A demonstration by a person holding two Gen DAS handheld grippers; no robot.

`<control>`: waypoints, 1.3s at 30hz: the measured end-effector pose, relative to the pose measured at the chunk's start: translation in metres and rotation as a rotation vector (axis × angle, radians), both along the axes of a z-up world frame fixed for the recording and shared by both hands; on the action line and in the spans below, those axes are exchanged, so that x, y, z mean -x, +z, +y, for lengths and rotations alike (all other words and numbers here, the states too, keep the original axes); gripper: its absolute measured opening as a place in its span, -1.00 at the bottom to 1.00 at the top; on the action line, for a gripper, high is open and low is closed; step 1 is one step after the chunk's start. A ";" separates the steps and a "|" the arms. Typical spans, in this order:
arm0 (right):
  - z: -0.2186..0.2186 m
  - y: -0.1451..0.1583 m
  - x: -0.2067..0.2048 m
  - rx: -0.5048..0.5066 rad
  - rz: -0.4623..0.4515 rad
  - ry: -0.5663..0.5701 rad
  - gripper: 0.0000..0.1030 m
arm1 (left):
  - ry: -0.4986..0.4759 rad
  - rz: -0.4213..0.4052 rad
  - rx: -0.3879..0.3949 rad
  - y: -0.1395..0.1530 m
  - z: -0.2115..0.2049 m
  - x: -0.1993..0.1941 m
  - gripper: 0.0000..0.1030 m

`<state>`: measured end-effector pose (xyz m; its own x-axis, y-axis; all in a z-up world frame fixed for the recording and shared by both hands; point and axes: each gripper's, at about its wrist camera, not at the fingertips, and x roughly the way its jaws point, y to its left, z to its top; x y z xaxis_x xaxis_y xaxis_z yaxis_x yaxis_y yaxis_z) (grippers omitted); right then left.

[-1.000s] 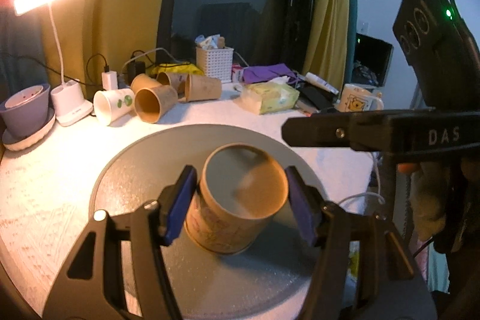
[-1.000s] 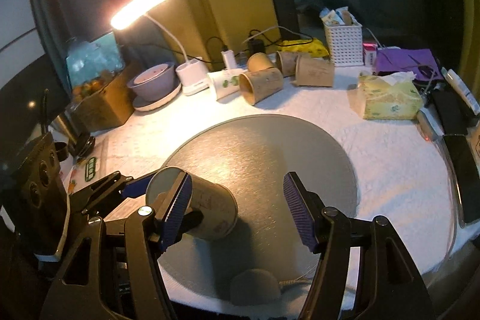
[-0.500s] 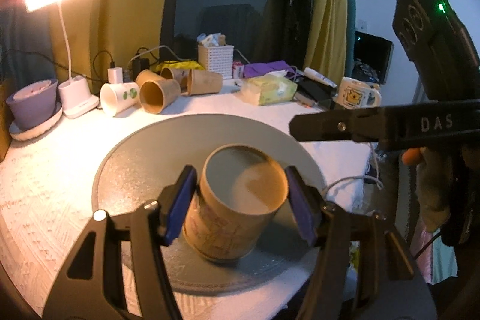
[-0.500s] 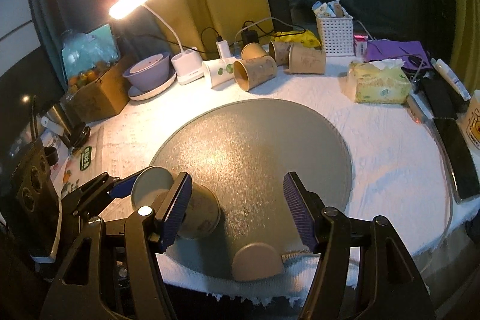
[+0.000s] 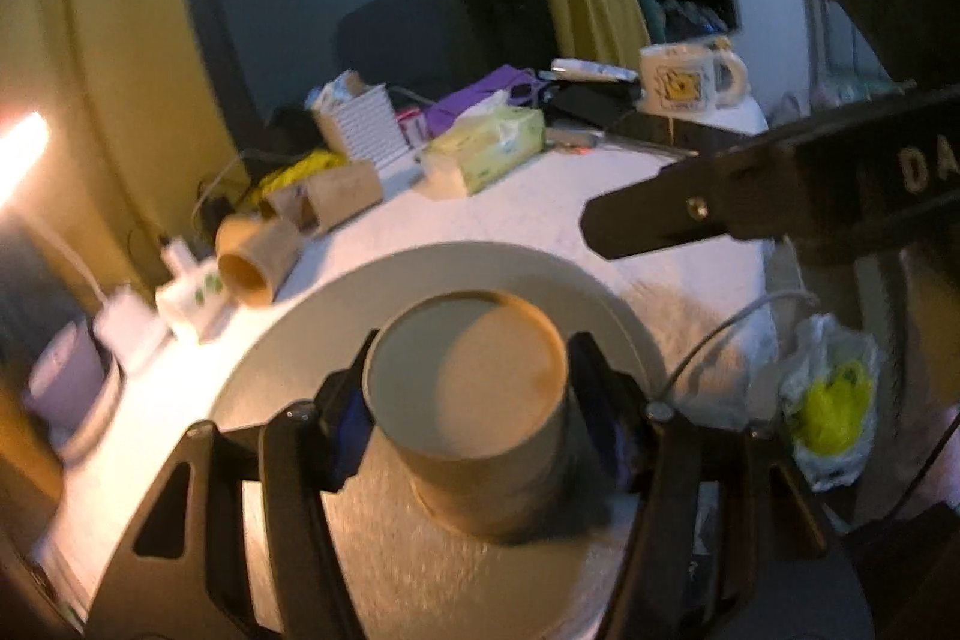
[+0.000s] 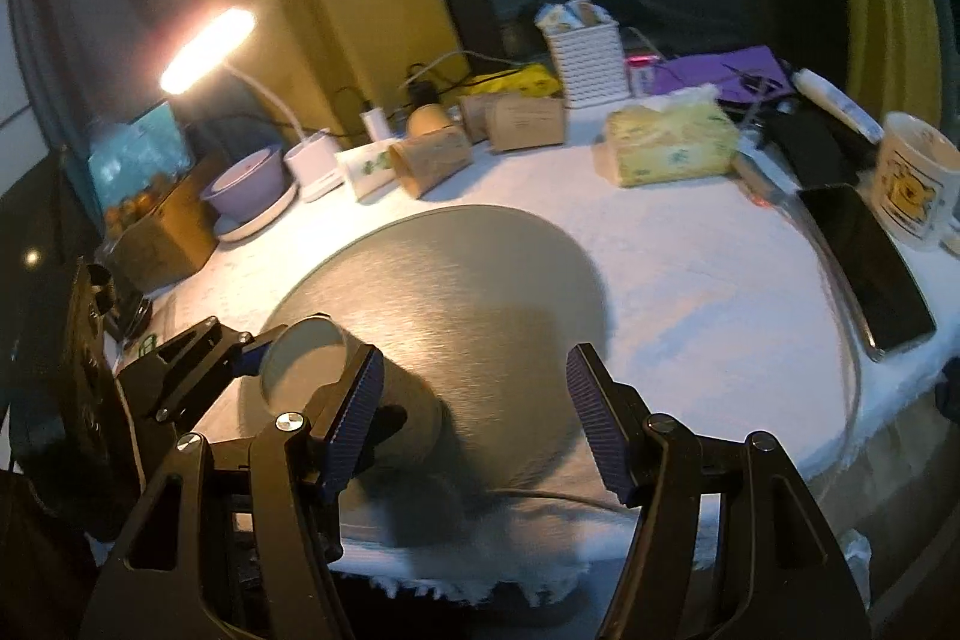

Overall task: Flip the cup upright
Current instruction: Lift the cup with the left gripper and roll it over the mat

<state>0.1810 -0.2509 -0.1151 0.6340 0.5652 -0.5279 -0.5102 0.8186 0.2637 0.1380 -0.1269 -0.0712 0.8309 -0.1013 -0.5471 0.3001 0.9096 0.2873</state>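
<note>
Left gripper [image 5: 474, 418] clamped on the brown paper cup [image 5: 474, 400], blue-padded fingers [image 5: 348, 430] pressed to either side of the wall; the cup is held over the near part of the round grey mat [image 6: 456, 280] that lies on the white textured tablecloth [image 6: 690, 268]. The end facing the left wrist camera is a flat recessed disc with a raised rim, which reads as the base rather than the mouth, so the flip looks only part done. Right gripper [image 6: 474, 412] hangs just beside it, fingers wide apart, holding nothing. Judgement for the step: roll the wrist slowly until the base faces down, keep the squeeze light enough not to crush thin paper, lower until the base meets the mat flat, then let go; keep the right gripper out of the turning arc. Hard to make out: the left wrist view is smeared by motion, so the cup's exact tilt is unclear, and whether it touches the mat cannot be told. In the right wrist view the cup is partly behind that gripper's own left finger. The cup's far end is hidden in both views. Other brown paper cups [image 6: 432, 157] lie on their sides near the desk lamp [image 6: 207, 49], well apart.
</note>
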 end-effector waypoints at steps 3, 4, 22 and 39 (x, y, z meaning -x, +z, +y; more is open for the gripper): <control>-0.017 -0.007 -0.011 -0.021 0.022 -0.029 0.29 | -0.026 0.006 -0.068 -0.002 -0.018 -0.010 0.19; -0.021 -0.009 -0.014 -0.026 0.029 -0.034 0.29 | -0.038 0.001 -0.104 -0.003 -0.025 -0.012 0.19; -0.069 -0.024 -0.042 -0.095 0.059 -0.058 0.29 | 0.001 -0.034 -0.325 -0.010 -0.054 -0.034 0.16; -0.020 -0.002 -0.040 -0.054 0.029 -0.017 0.29 | -0.063 0.013 -0.556 -0.031 -0.012 -0.043 0.20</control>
<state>0.2211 -0.2705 -0.1169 0.6286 0.5828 -0.5149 -0.4881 0.8111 0.3222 0.1810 -0.1389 -0.1022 0.8254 0.1562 -0.5425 0.3554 0.6028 0.7143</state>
